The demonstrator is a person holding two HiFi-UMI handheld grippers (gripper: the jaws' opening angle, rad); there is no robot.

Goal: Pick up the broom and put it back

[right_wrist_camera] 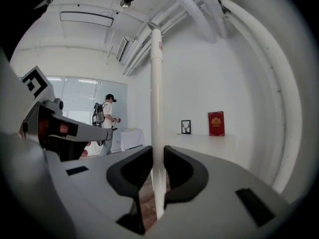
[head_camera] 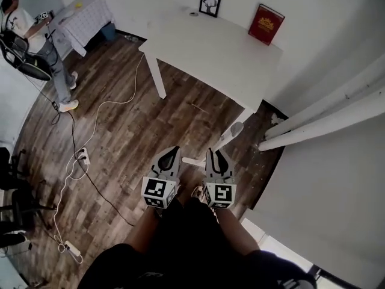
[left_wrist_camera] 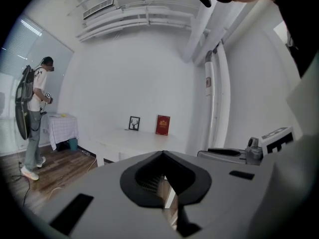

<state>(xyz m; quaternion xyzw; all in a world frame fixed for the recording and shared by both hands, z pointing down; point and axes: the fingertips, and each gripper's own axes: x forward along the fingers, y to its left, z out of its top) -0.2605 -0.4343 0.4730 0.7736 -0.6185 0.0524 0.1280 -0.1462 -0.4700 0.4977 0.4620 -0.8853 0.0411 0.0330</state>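
Right tongs (right_wrist_camera: 158,152) are clamped on the white pole of the broom (right_wrist_camera: 156,83), which stands upright through the centre of the right gripper view and runs up towards the ceiling. Left tongs (left_wrist_camera: 162,154) are pinched together at the tips, with nothing in them. From the head view, both hang low centre over the wooden floor (head_camera: 132,143), near the white worktop (head_camera: 210,47).

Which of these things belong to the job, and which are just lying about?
Part of the job:
- long white broom handle, clamped in the right gripper
- left gripper, shut with nothing in it

Just lying about:
- white rectangular table
- red hardback book
- black-framed picture
- white power strip on the brown wooden floor
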